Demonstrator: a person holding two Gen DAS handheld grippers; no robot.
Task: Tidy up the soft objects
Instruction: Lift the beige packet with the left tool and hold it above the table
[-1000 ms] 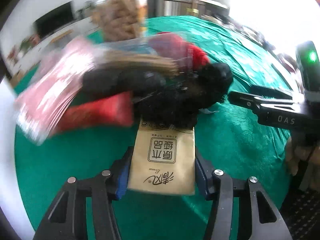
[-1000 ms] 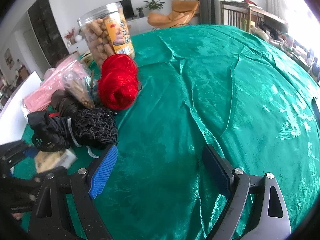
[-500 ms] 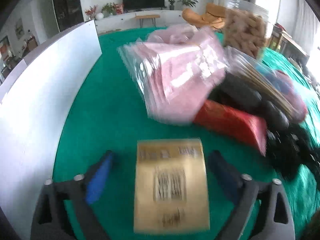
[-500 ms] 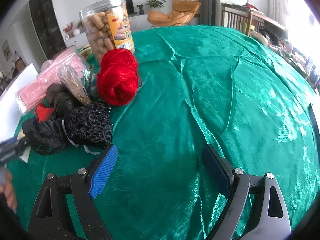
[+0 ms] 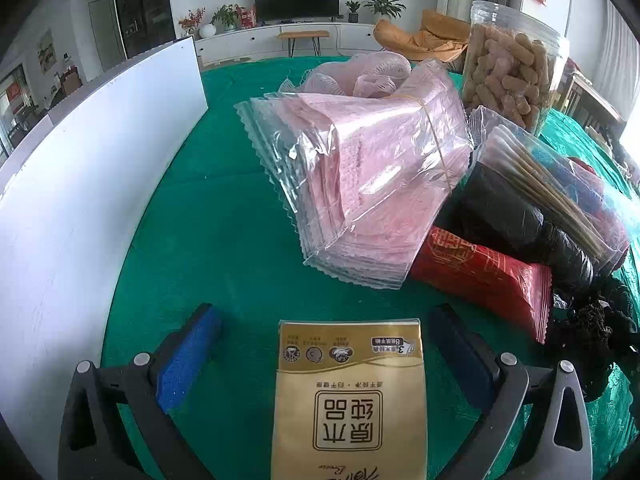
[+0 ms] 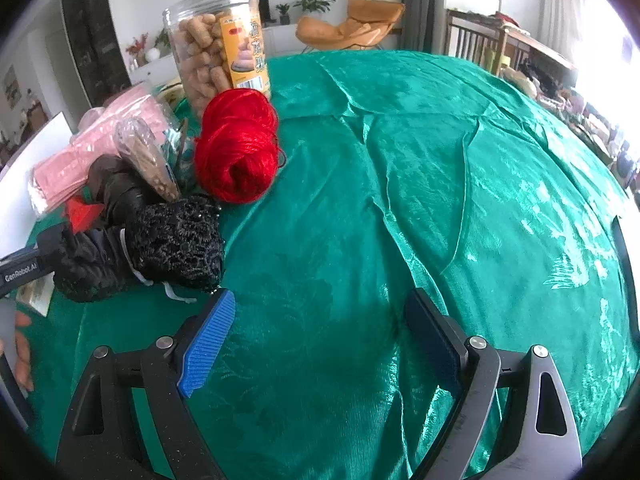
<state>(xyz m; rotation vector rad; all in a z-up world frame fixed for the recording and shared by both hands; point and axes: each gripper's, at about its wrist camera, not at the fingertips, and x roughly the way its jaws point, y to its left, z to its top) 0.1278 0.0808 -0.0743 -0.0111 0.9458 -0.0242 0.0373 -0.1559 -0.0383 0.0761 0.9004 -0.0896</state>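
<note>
A gold tissue pack (image 5: pixel 348 396) lies flat on the green cloth between the fingers of my left gripper (image 5: pixel 324 348), which is open and not touching it. Beyond it lie a stack of pink cloths in clear bags (image 5: pixel 368 184), a red packet (image 5: pixel 484 276) and black knitted items (image 5: pixel 592 320). My right gripper (image 6: pixel 316 336) is open and empty over bare green cloth. In the right wrist view a red yarn ball (image 6: pixel 238 146) and the black knitted items (image 6: pixel 176 240) lie to its upper left.
A white board (image 5: pixel 80 184) stands along the left. A clear jar of snacks (image 5: pixel 512 76) stands at the back, also in the right wrist view (image 6: pixel 216 52). A bag of wooden sticks (image 5: pixel 556 192) rests on the pile. The green cloth (image 6: pixel 460 184) stretches right.
My left gripper was shut on the gold tissue pack near the black items; it has swung left, set the pack on the cloth and opened. The right gripper has barely moved.
</note>
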